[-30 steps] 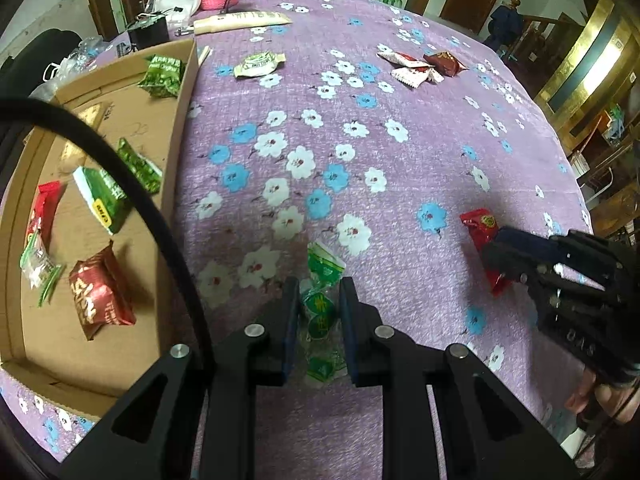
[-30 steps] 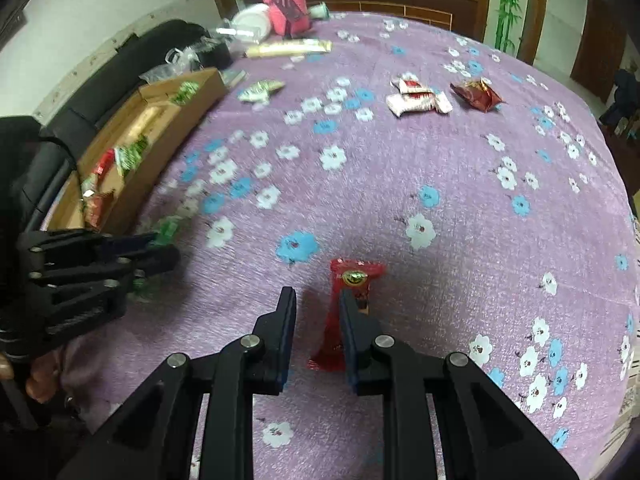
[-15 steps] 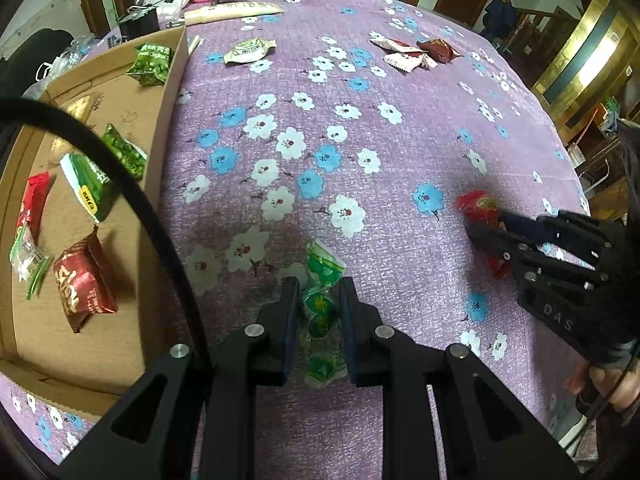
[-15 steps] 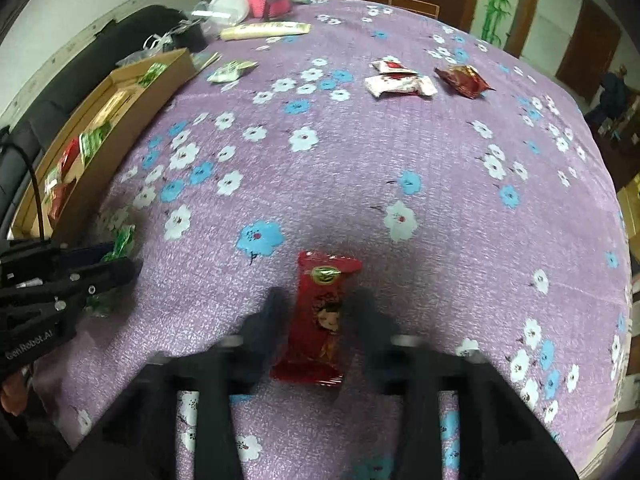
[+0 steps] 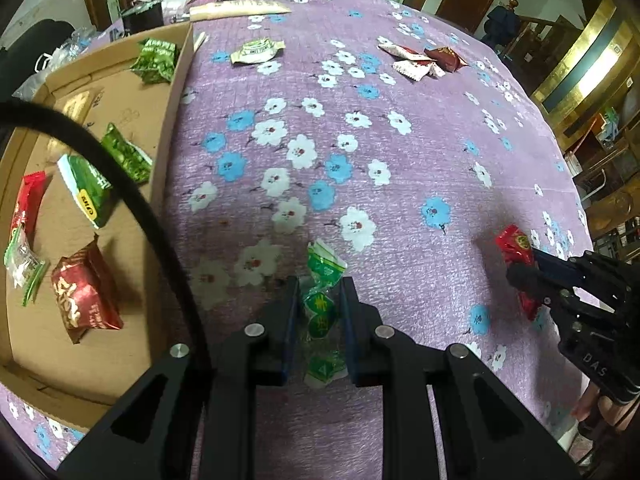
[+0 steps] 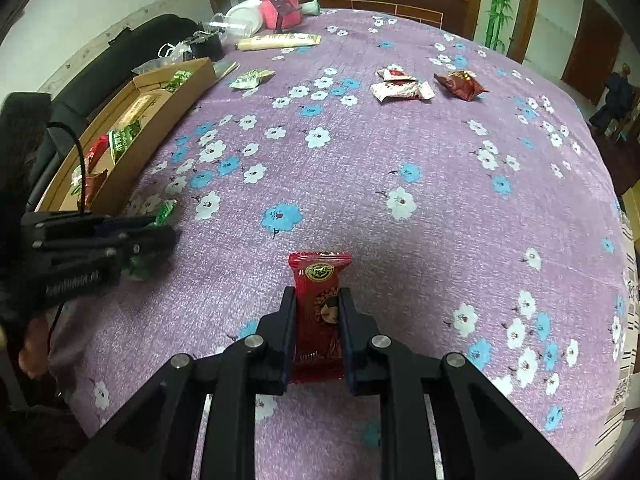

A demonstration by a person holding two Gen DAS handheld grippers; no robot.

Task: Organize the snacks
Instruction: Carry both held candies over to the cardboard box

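Observation:
My left gripper (image 5: 319,292) is shut on a clear-and-green candy packet (image 5: 322,308) and holds it above the purple flowered tablecloth (image 5: 360,140), just right of the cardboard tray (image 5: 120,92). My right gripper (image 6: 318,300) is shut on a red snack packet (image 6: 319,280) and holds it over the cloth. The red packet (image 5: 514,246) and right gripper also show at the right edge of the left wrist view. The left gripper (image 6: 160,232) with the green packet (image 6: 165,211) shows at the left of the right wrist view.
The tray holds several green and red packets (image 5: 86,296). A green-white packet (image 5: 256,50) lies near the tray's far corner. White and dark red packets (image 5: 420,60) lie at the far right. A pink container (image 6: 280,10), plates and a long beige packet (image 6: 278,42) stand at the far edge.
Both grippers have lifted their packets off the cloth. The red packet, which lay slanted between the right fingers, now sits straight and gripped. The left gripper stays shut on the green packet.

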